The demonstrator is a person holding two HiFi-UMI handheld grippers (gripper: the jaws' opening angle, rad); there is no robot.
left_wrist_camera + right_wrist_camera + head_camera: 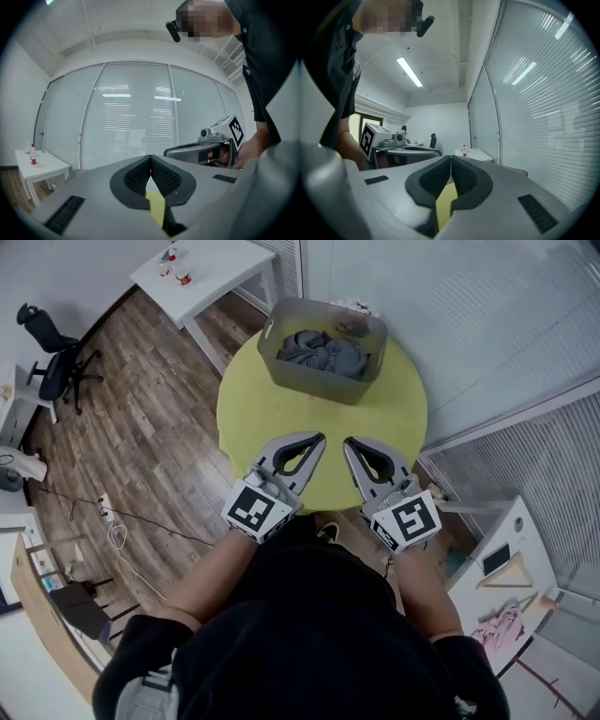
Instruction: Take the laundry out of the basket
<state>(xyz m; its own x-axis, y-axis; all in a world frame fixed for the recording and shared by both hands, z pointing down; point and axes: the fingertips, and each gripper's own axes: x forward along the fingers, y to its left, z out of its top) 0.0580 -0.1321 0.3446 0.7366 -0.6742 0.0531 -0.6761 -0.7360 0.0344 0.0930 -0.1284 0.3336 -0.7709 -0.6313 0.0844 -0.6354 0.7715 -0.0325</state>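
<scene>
A grey basket (292, 374) stands at the far side of a round yellow table (253, 413). Dark grey laundry (323, 353) lies bunched inside it. My left gripper (320, 438) hovers over the table's near edge, short of the basket, its jaws shut with nothing between them. My right gripper (349, 442) hangs beside it, also shut and empty. In the left gripper view the left gripper (151, 158) points up at a blinded window, and the right gripper (206, 149) shows to its right. The right gripper view shows the right gripper (451, 158) with tips together.
A white side table (202, 273) with small bottles (175, 266) stands at the back left. A black office chair (52, 357) is at the far left on the wood floor. Glass walls with blinds run behind and to the right of the round table.
</scene>
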